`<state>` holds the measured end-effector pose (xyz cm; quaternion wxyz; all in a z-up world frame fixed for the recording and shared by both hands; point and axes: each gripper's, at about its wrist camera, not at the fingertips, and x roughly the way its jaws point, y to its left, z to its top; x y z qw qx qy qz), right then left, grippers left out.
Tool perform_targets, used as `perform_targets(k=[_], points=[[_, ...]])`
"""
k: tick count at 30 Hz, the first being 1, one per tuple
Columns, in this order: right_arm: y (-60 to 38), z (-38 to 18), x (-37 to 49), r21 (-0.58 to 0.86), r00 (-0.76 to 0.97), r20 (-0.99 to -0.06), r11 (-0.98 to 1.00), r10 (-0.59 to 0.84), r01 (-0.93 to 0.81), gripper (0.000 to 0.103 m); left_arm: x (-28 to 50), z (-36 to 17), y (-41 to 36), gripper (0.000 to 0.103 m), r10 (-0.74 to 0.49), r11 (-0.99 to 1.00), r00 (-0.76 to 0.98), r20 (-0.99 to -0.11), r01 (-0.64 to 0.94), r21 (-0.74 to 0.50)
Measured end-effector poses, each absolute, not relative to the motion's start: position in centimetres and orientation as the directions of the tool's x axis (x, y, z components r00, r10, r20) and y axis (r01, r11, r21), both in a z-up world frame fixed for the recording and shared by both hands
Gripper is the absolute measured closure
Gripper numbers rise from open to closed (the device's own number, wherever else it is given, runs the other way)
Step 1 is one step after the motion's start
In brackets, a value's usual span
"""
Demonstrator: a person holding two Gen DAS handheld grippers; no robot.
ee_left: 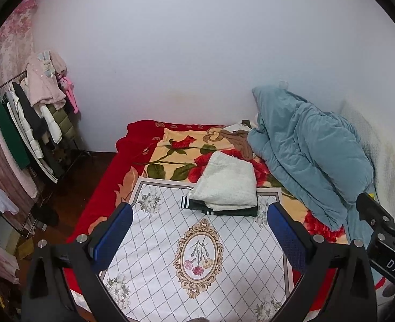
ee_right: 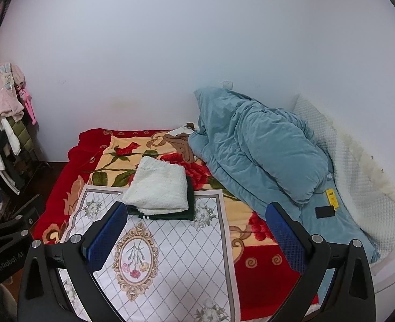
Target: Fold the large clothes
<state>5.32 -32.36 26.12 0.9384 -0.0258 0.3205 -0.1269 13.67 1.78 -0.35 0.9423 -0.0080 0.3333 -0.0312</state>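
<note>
A folded white fleece garment (ee_left: 225,185) lies on top of a folded dark green garment with white stripes (ee_left: 219,210), at the far edge of a white floral mat (ee_left: 186,255) on the bed. The stack also shows in the right wrist view: the white garment (ee_right: 157,190) on the green garment (ee_right: 170,214), on the mat (ee_right: 170,255). My left gripper (ee_left: 197,233) is open and empty, held above the mat, short of the stack. My right gripper (ee_right: 194,230) is open and empty, above the mat's right side.
A red floral blanket (ee_left: 170,145) covers the bed. A bunched blue duvet (ee_left: 304,155) lies at the right, by a white pillow (ee_right: 358,177). A yellow tag (ee_right: 331,198) and a black patch (ee_right: 325,211) lie on the duvet. A clothes rack (ee_left: 28,123) stands at the left.
</note>
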Motion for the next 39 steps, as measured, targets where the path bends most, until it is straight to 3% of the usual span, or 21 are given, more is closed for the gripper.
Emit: perform_targets(k=[39], points=[[-32.5, 24.6, 5.1, -0.148, 0.743, -0.615, 0.964, -0.266, 0.222, 0.0, 13.7, -0.5, 2.0, 0.001, -0.063, 0.998, 0.765, -0.641, 0.058, -0.029]])
